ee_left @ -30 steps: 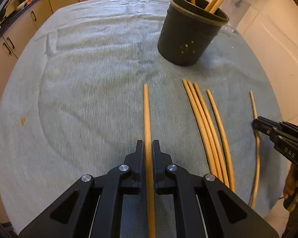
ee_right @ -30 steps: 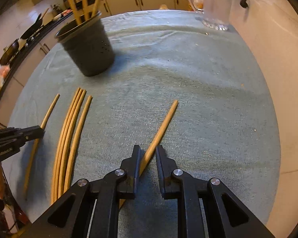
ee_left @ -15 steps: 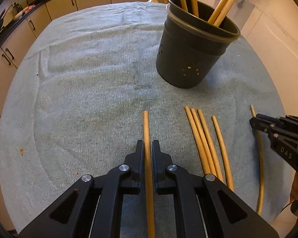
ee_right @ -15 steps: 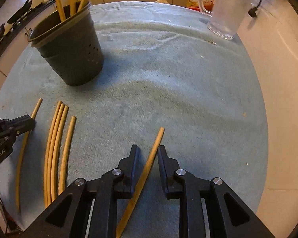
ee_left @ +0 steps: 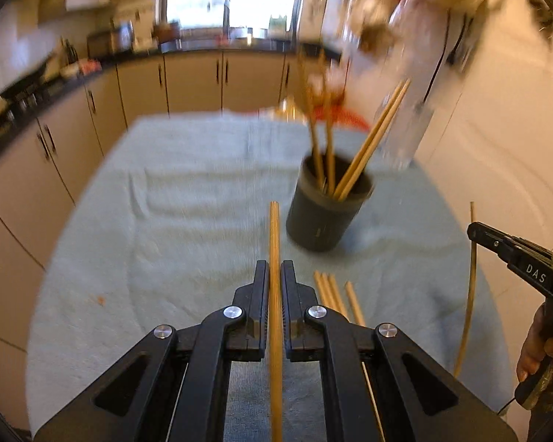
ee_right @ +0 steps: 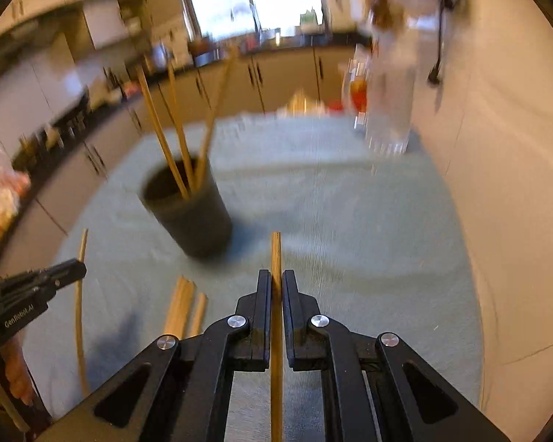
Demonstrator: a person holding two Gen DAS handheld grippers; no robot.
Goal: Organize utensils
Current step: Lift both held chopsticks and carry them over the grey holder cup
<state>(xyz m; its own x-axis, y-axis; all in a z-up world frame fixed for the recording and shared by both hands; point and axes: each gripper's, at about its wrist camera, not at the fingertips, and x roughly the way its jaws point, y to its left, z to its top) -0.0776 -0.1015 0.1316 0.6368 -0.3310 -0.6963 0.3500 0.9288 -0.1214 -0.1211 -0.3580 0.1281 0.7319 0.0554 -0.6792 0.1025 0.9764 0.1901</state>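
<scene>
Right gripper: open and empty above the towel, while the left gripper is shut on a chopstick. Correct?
Not quite. The right wrist view shows the right gripper shut on a chopstick of its own. The left gripper is indeed shut on a chopstick.

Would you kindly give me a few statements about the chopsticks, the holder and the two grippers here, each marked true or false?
1. The left gripper is clamped on a chopstick. True.
2. The right gripper is empty. False: it is shut on a second chopstick.
3. The black holder already has chopsticks standing in it. True.
4. The holder lies tipped on its side. False: it stands upright on the cloth.
5. No chopsticks remain on the cloth. False: a loose bunch lies beside the left gripper.
</scene>
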